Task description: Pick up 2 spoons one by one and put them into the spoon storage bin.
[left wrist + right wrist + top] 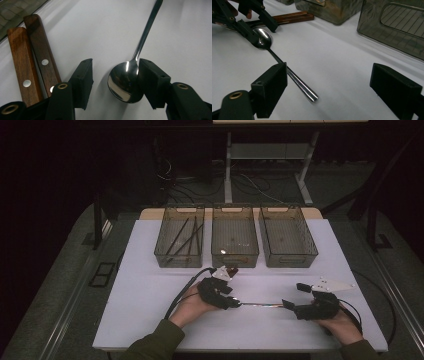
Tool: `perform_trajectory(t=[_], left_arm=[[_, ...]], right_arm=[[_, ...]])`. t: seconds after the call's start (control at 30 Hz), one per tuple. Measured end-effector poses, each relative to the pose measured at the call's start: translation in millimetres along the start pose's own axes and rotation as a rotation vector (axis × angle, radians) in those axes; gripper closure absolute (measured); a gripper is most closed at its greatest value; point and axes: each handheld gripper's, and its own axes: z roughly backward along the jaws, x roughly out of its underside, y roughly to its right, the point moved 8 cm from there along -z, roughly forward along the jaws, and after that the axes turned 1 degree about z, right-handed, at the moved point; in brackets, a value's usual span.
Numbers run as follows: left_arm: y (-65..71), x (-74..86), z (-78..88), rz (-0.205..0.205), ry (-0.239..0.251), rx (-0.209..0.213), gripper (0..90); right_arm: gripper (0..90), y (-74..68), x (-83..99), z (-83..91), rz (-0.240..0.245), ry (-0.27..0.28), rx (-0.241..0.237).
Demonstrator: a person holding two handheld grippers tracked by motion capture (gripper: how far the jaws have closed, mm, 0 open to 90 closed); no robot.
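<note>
Your left gripper [113,80] has the spoon [126,80] bowl between its jaws. One jaw touches the bowl's edge, the other stands clear of it, so the jaws are not yet clamped on it. The spoon lies flat on the white table [150,270], bowl towards your left hand [192,306], handle running towards your right gripper [329,87]. That gripper's jaws are spread wide; the handle tip lies just beside 1 jaw, ungripped. 2 wooden handles [30,57] lie side by side beside the left gripper. 3 bins [235,245] stand in a row at the far side of the table.
</note>
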Motion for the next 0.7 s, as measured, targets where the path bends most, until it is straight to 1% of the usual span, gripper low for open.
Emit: perform_trajectory(t=[0.03, 0.27, 0.3, 0.4, 0.47, 0.5, 0.53, 0.6, 0.63, 0.7], left_arm=[[1.3, -0.5, 0.0, 0.007, 0.004, 0.0, 47.1], [3.0, 1.5, -0.2, -0.048, -0.028, -0.023, 49.8], [4.1, 1.3, -0.8, -0.04, -0.022, -0.026, 49.8], [5.3, 2.0, -0.6, -0.066, -0.035, -0.024, 49.7], [7.0, 2.3, -0.5, -0.073, -0.038, -0.022, 50.6], [7.0, 2.6, -0.1, -0.092, -0.047, -0.023, 51.6], [8.8, 2.3, -0.9, -0.086, -0.039, -0.023, 52.4], [8.8, 3.2, -0.1, -0.121, -0.055, -0.021, 53.2], [10.0, 3.5, -0.3, -0.117, -0.053, -0.018, 53.4], [10.5, 3.8, 0.4, -0.127, -0.061, -0.012, 55.1]], right_arm=[[13.7, -0.1, 0.1, 0.0, 0.0, -0.001, -0.001], [13.8, 0.0, -0.1, 0.4, 0.0, 0.001, 0.001], [13.8, 0.1, -0.3, 0.6, 0.0, 0.002, 0.001], [13.8, 0.7, -0.3, 0.8, 0.002, 0.004, 0.002], [13.8, 0.8, -0.5, 1.0, -0.001, 0.005, 0.004], [13.8, 0.9, -0.7, 1.3, 0.0, 0.007, 0.005], [13.8, 1.1, -0.9, 1.5, -0.001, 0.008, 0.006], [13.8, 1.9, -1.2, 1.9, -0.001, 0.011, 0.01], [13.8, 2.0, -1.2, 2.1, -0.003, 0.01, 0.01], [13.8, 2.2, -1.1, 2.4, -0.003, 0.01, 0.012]])
